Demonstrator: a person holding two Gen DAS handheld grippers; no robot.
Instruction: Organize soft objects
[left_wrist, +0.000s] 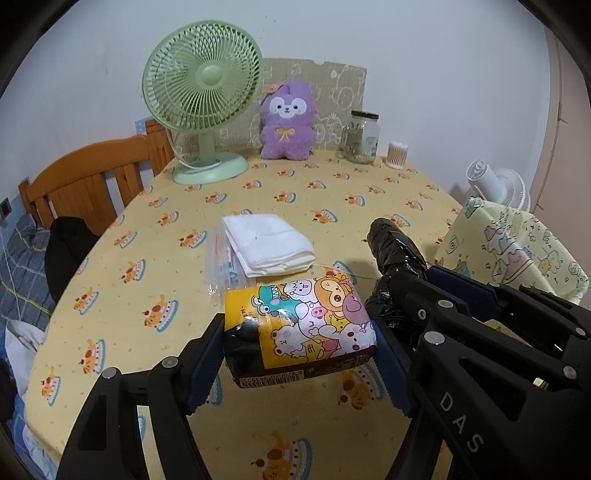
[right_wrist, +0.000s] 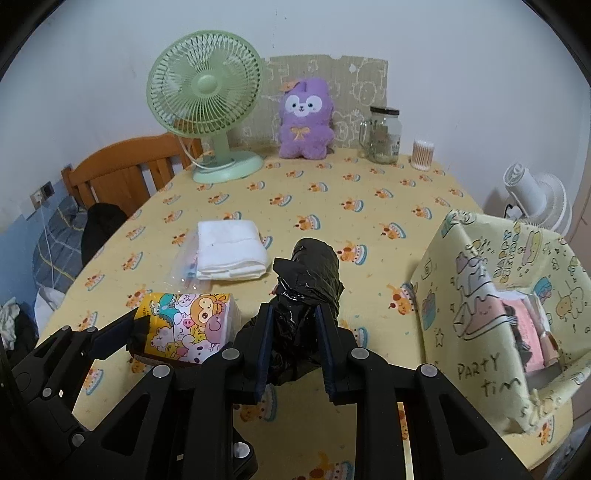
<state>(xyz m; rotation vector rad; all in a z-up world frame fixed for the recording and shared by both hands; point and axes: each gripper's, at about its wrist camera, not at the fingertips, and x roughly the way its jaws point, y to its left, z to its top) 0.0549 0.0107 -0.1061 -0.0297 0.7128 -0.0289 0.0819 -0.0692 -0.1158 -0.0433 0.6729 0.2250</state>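
The left gripper (left_wrist: 299, 343) was clamped on the tissue pack (left_wrist: 299, 325), its fingers pressing the pack's two short ends so the long axis ran across from finger to finger, with the pack apparently lifted just clear of the table (left_wrist: 332, 192). The right gripper (right_wrist: 293, 345) was closed on the near end of the black roll (right_wrist: 308, 288), a bundle of crinkled black plastic whose long axis pointed straight ahead, away from the fingers. The relation that mattered was the fabric bin (right_wrist: 491, 295): it stood at the table's right edge, to the right of both grippers, its opening turned partly toward them with pink and pale items already inside. The right gripper was the nearer one, so by my judgement the roll would likely go in first, swung right and nose-first into the opening, while the pack would have to cross over behind it. The folded towel (right_wrist: 231, 251) lay on the table beyond the pack, partly over a clear bag (right_wrist: 188, 266), untouched. Writing: the bin read "PARTY" with "tim" below it, the right gripper's body showed "DAS" in the left view, and the pack carried cartoon animals plus a barcode whose digits were too blurred to trust.
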